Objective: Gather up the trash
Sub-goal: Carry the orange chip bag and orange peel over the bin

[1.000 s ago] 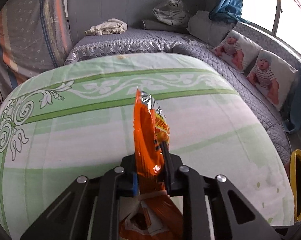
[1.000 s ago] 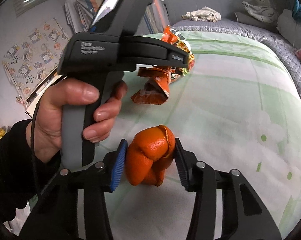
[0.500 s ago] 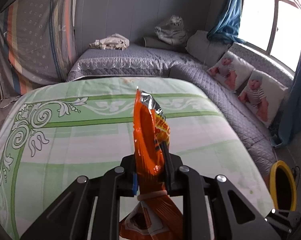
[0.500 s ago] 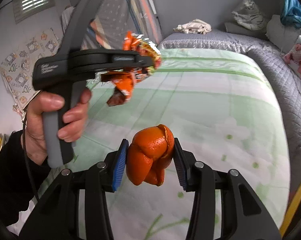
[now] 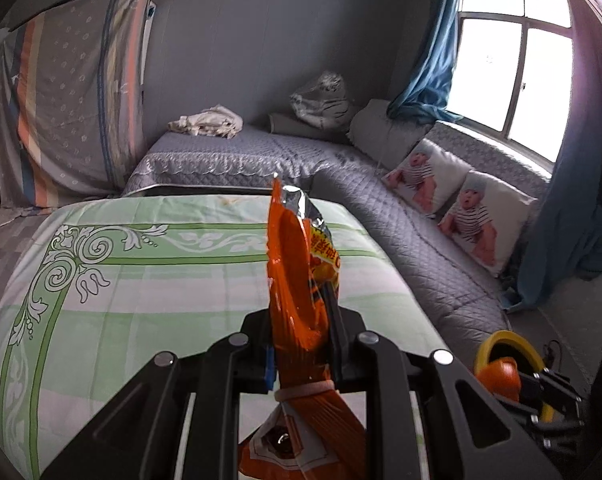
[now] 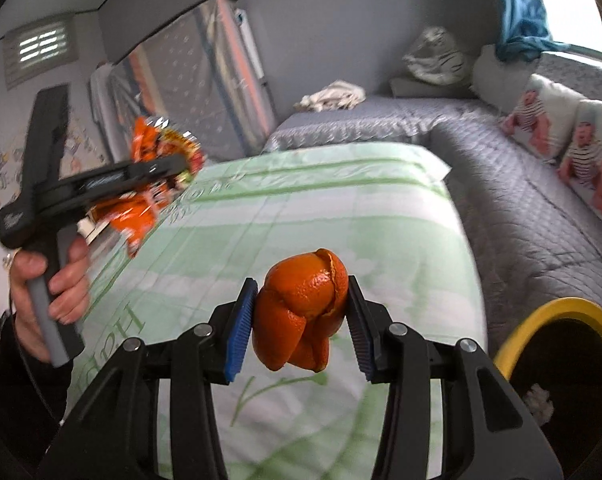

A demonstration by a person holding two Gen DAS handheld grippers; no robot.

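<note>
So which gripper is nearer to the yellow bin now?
Right. The right gripper, holding the orange peel, is beside the yellow bin. The left gripper, with the snack wrapper, is farther back over the bed.

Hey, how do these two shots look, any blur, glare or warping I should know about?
Left wrist view: the window is blown out white, the snack wrapper in the left gripper is sharp, and straight edges bow from the fisheye. Right wrist view: the orange peel in the right gripper is crisp, while the bed cover is motion-smeared.
</note>
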